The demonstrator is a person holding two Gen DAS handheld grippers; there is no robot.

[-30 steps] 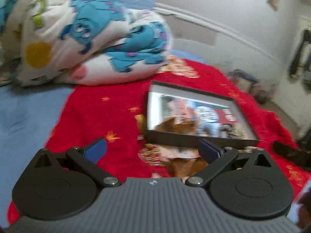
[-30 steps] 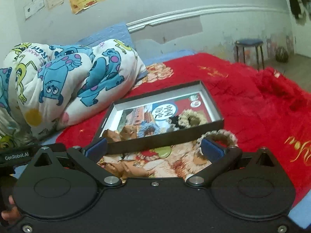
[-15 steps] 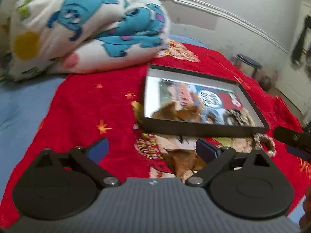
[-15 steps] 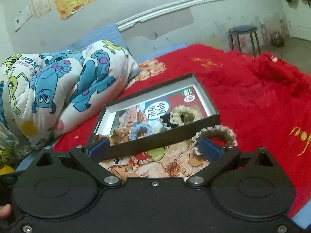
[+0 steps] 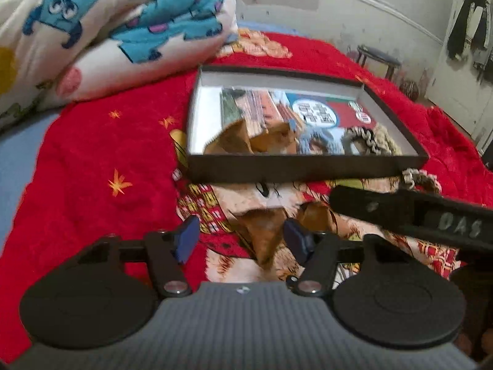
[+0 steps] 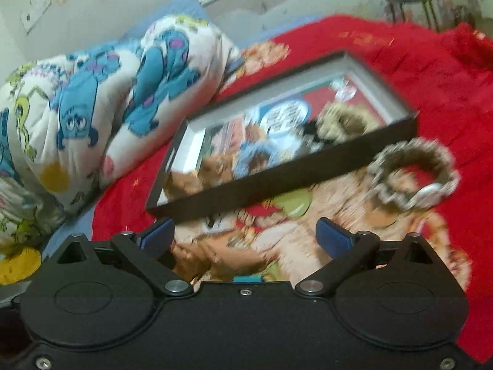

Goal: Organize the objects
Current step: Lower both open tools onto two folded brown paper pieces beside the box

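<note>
A shallow black box lies on the red blanket and holds brown, blue, black and beige scrunchies. In front of it lies a brown scrunchie. My left gripper straddles it with the jaws closing; the right pad is near the fabric, the left pad stands apart. A beige scrunchie lies by the box's right front corner. My right gripper hovers low before the box, jaws wide and closing slightly, the beige scrunchie beyond its right fingertip. One of its fingers crosses the left wrist view.
A folded cartoon-print quilt is bunched up at the left, behind the box. A blue sheet shows at the blanket's left edge. A stool stands by the far wall.
Both grippers have come down and forward toward the blanket in front of the box. The left jaws have narrowed around the brown scrunchie. The right gripper's finger has entered the left wrist view.
</note>
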